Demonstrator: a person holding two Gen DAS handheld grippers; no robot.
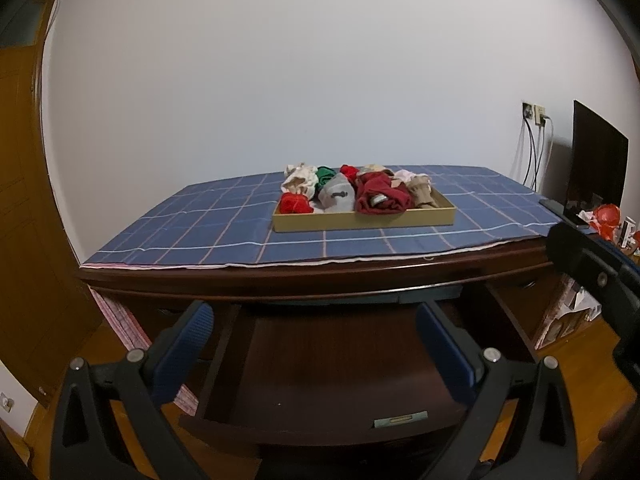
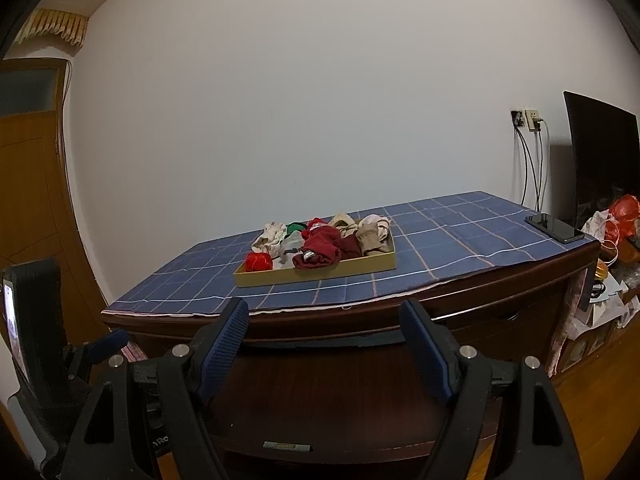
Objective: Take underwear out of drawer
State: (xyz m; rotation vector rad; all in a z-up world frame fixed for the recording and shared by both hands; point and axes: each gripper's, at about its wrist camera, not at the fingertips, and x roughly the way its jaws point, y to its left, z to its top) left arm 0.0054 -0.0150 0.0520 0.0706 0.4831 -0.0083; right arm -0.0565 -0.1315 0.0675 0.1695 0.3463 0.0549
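Note:
A shallow tan box (image 1: 364, 220) (image 2: 320, 274) rests on the blue checked cloth of a dark wooden desk. It is piled with underwear (image 1: 352, 192) (image 2: 320, 244) in red, maroon, grey, green and beige. Below the desk top a dark drawer (image 1: 328, 376) (image 2: 340, 396) is pulled out, and its bottom looks bare. My left gripper (image 1: 316, 348) hangs open over the drawer with nothing between its blue pads. My right gripper (image 2: 326, 344) is also open and holds nothing, in front of the desk's edge. The right gripper's body (image 1: 592, 280) shows at the right of the left wrist view.
A black phone (image 2: 554, 228) lies on the desk's right corner beside a dark monitor (image 2: 604, 160). Cables (image 2: 532, 168) hang from wall sockets. Clutter with red bags (image 2: 620, 216) sits at the right. A wooden door (image 1: 20, 220) stands at the left.

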